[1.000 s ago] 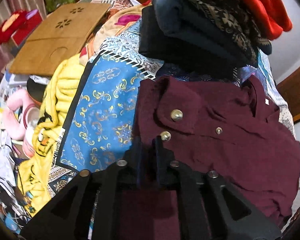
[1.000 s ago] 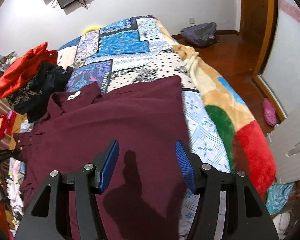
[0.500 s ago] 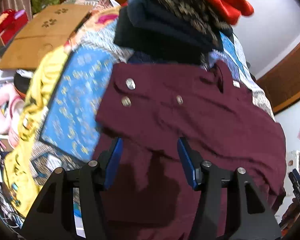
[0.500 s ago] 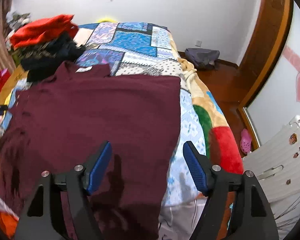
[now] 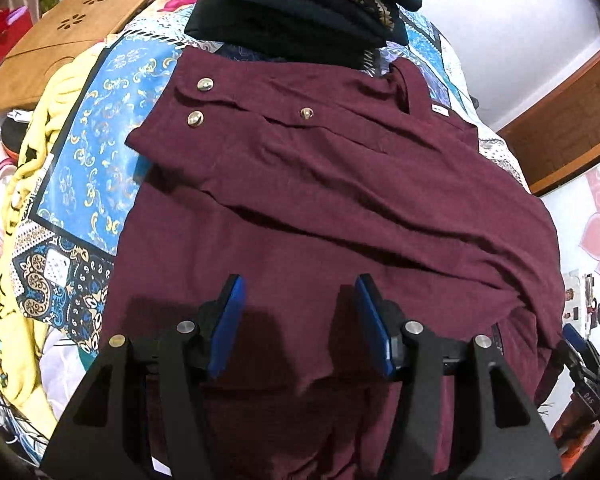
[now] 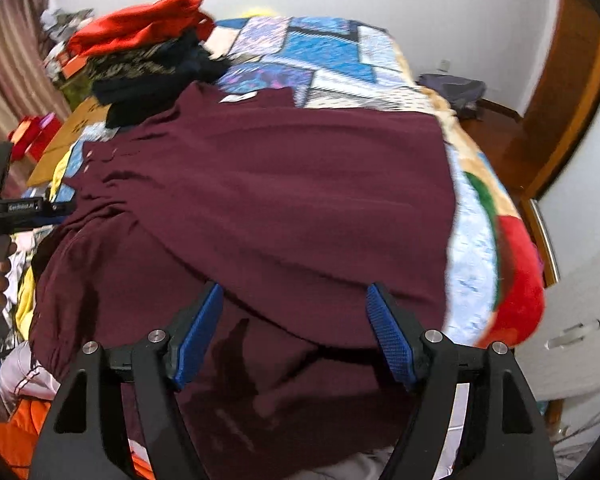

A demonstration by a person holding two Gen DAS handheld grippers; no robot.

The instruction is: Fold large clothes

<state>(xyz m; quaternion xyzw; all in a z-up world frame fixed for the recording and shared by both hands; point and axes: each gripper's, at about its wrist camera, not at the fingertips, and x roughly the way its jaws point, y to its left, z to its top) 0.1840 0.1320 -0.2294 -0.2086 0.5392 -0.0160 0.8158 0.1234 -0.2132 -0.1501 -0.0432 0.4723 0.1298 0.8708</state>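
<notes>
A large maroon shirt (image 5: 340, 208) lies spread on the patterned quilt (image 5: 92, 152). One sleeve is folded across its chest, the buttoned cuff (image 5: 196, 100) at the upper left and the collar (image 5: 416, 88) at the far end. My left gripper (image 5: 300, 320) hovers open over the shirt's near part, with nothing between its blue pads. In the right wrist view the same shirt (image 6: 300, 200) fills the middle. My right gripper (image 6: 294, 334) stands open above the near hem, holding nothing. A hand (image 6: 2, 264) holds the left tool at that view's left edge.
A stack of folded clothes (image 5: 300, 12), dark below and red on top (image 6: 140, 36), sits just beyond the collar. A wooden board (image 5: 60, 40) and yellow fabric (image 5: 32, 160) lie left of the quilt. A red and green blanket (image 6: 516, 272) hangs off the right edge.
My left gripper, shut on maroon fabric by the cuff a second ago, has opened and drawn back; the sleeve lies across the shirt. The right gripper opened wider and drew back toward the near hem.
</notes>
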